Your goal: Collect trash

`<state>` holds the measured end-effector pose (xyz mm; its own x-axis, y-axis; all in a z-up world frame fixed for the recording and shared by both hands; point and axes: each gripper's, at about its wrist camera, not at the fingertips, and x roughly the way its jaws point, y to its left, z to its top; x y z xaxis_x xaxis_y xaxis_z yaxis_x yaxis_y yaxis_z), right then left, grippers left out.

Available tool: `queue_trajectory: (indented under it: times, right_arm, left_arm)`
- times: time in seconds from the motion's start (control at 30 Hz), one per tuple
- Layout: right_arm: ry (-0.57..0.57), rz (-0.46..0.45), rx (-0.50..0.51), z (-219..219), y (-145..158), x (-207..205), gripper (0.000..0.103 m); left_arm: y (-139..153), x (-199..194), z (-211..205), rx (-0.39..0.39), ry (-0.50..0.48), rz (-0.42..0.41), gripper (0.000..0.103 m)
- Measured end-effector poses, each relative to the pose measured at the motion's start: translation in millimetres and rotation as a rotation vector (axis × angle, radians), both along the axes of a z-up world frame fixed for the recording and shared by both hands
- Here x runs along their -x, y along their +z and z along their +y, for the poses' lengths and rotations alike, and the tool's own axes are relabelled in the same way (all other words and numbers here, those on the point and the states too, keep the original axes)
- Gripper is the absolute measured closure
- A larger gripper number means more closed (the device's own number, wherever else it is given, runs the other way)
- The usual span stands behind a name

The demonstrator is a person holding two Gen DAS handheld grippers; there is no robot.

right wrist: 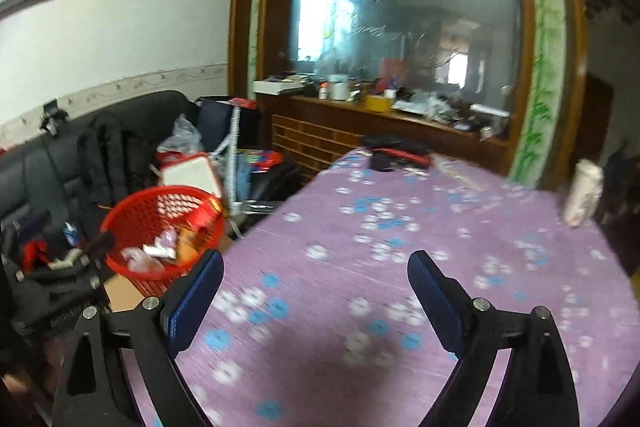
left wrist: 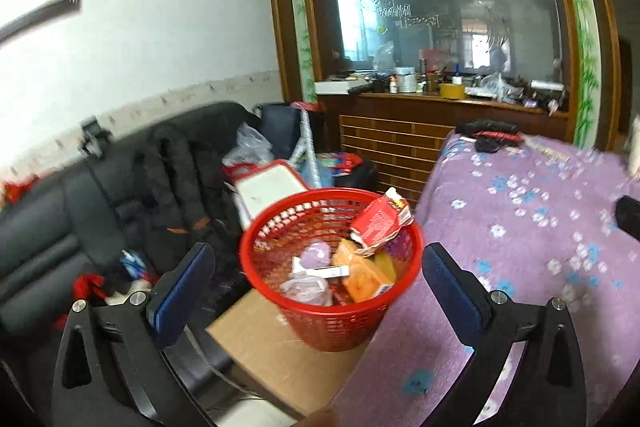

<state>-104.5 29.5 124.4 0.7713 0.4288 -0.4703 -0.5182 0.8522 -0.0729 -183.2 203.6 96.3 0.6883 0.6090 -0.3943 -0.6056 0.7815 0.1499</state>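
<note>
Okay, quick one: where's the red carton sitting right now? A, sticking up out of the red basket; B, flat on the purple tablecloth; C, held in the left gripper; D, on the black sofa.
A: the red carton leans on the rim of the red basket, and the left gripper is open and holds nothing.

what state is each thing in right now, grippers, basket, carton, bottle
left gripper: open, empty, over the basket
right gripper: open, empty, over the purple tablecloth
red basket: upright on a cardboard box, part filled with trash
red carton: crumpled, leaning on the basket rim
white bottle: upright near the table's far right edge, blurred
</note>
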Motion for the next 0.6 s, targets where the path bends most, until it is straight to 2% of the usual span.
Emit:
queue_trajectory:
  times: [0.13,0.27,0.37,0.43,0.6]
  right_arm:
    - [-0.019,0.02,-0.012,-22,-7,8,0.006]
    - [-0.047,0.01,-0.001,-35,-13,12,0.006]
    - [-0.057,0.015,0.003,-41,-18,16,0.006]
    - [-0.059,0.018,0.003,-44,-21,18,0.006]
    - [-0.06,0.02,0.019,-43,-26,22,0.006]
  left_arm:
    - [3,5,-18,0.016,-0.026,-0.038,0.0]
    - [3,12,-21,0.053,0.057,-0.067,0.0]
    - [-3,8,-26,0.026,0.077,-0.008,0.0]
    - [-7,6,-31,0.014,0.058,0.028,0.0]
    - [-16,3,-41,-0.011,0.025,0.056,0.0]
